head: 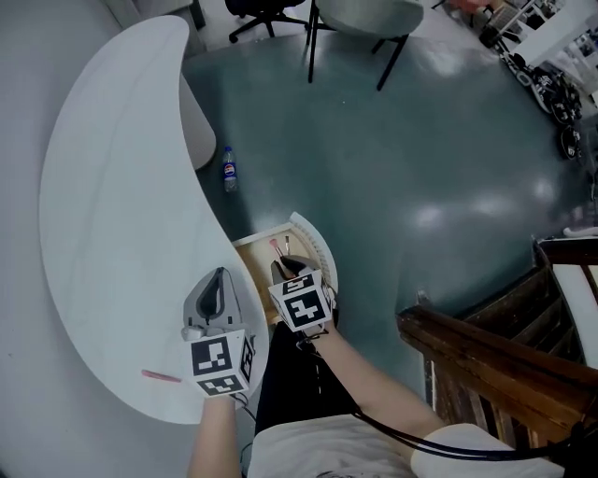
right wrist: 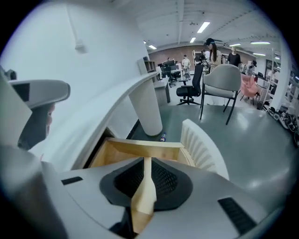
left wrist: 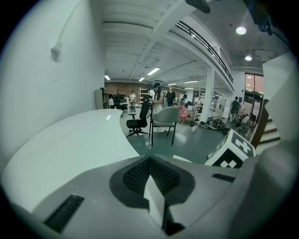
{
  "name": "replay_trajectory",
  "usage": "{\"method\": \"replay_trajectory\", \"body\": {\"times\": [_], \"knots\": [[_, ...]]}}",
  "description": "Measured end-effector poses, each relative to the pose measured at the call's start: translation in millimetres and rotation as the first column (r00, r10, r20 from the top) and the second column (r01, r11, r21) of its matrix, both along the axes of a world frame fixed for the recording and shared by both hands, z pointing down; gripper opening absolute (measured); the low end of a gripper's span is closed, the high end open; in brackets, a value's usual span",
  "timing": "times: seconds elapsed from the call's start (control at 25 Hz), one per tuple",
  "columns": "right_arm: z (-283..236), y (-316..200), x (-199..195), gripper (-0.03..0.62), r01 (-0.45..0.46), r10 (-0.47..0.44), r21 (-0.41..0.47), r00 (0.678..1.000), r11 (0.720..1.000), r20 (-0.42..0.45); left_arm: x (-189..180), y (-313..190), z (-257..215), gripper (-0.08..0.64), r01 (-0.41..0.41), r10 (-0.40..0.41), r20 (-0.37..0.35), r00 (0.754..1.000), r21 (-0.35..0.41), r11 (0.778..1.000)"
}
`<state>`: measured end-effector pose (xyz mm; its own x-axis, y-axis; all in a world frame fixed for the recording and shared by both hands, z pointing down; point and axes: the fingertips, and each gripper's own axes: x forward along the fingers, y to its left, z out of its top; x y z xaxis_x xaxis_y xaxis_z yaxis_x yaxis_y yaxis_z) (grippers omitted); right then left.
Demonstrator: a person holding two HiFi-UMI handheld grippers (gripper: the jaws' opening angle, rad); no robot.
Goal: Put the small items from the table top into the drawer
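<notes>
A thin pink stick-like item [head: 161,376] lies on the white curved table [head: 121,187] near its front edge, left of my left gripper [head: 220,274]. That gripper hovers over the table's right edge, and its jaws show closed with nothing between them in the left gripper view [left wrist: 150,161]. The wooden drawer [head: 252,245] stands pulled out beside the table, with a small pink item [head: 277,246] inside. My right gripper [head: 286,267] hangs above the drawer. In the right gripper view [right wrist: 147,161] its jaws stand together, empty, over the drawer's back wall [right wrist: 140,147].
The drawer's white ribbed front [right wrist: 202,144] curves out to the right. A bottle [head: 229,169] lies on the floor by the table's leg [right wrist: 145,109]. A chair [head: 374,19] stands farther off. A wooden railing [head: 486,364] runs at the right.
</notes>
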<state>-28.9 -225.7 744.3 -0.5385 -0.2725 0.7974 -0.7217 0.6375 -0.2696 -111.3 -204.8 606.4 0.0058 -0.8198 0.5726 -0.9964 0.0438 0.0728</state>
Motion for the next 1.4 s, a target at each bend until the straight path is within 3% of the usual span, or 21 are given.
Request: {"method": "replay_trajectory", "body": {"times": [0.36,0.84,1.4], "knots": [[-84,44,35,0.060,0.060,-0.067,0.100,0.996,0.993,0.064,24,68,-45,0.023,0.083,-0.083,0.009,0.997,0.021,0.996],[-192,103,81,0.054,0.114,-0.154,0.253,0.977,0.961,0.145,59,152,-114,0.023,0.150,-0.156,0.061,0.986,0.097,0.984],[-297,197,79,0.044,0.217,-0.335,0.384,0.902,0.897,0.272,75,242,-188,0.023,0.235,-0.258,0.094,0.962,0.200,0.951]]}}
